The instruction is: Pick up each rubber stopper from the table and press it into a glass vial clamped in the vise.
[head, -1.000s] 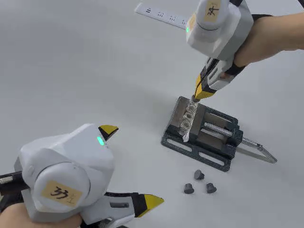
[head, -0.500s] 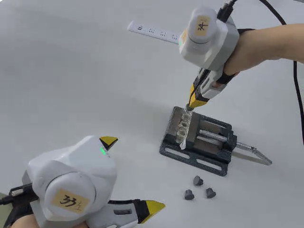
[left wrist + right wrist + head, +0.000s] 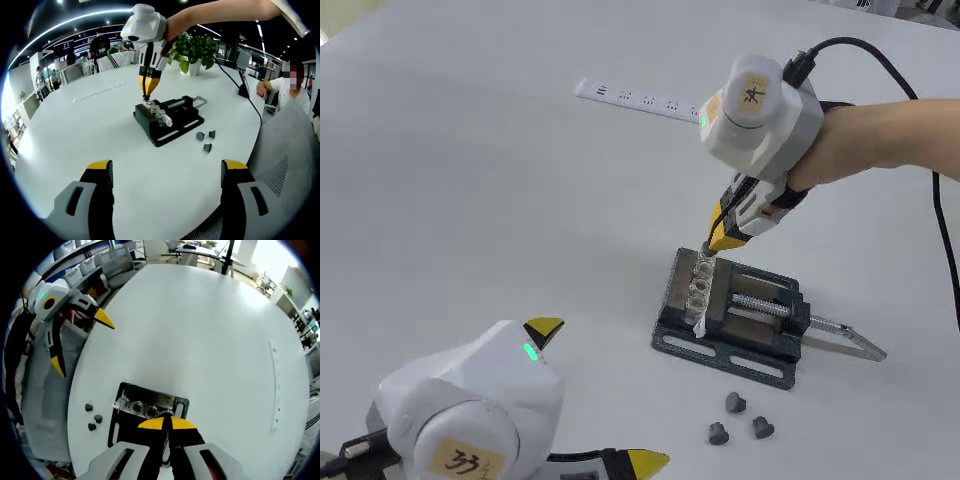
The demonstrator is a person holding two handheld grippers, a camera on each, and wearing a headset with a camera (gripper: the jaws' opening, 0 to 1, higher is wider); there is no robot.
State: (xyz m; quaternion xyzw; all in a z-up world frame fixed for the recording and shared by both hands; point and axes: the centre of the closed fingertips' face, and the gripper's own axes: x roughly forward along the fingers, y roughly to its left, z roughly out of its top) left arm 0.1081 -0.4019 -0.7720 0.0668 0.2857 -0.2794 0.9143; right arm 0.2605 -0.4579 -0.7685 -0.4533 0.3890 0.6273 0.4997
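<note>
- Desk (image 3: pixel 470 200): smooth, white, matte, with a rounded edge in the left gripper view.
- Vise (image 3: pixel 772 318): dark metal, a flat base with long slots, a silver threaded screw and a thin handle bar sticking out to the right. It sits right of centre in the head view.
- Glass vials (image 3: pixel 699 292): clear, round-mouthed, upright in a short row clamped between the vise's plates. A white scrap sits at the near end of the row.
- Right gripper (image 3: pixel 709 246): glossy white shell, black fingers with yellow pointed tips. It points down at the far end of the vial row, with its tips right at a vial mouth.
- In the right gripper view the fingers are pressed together. Whether a stopper sits between them is too small to tell.
- Rubber stoppers (image 3: pixel 735 402): three, dark grey, matte, short tapered plugs. They lie loose on the desk at lower right of the head view, just below the vise, close together but not touching.
- Left gripper (image 3: pixel 166 165): fingers spread wide, nothing between them. It is at lower left of the head view, well apart from the vise.
- Power strip (image 3: pixel 640 100): long, white, flat, at upper centre of the head view.
</note>
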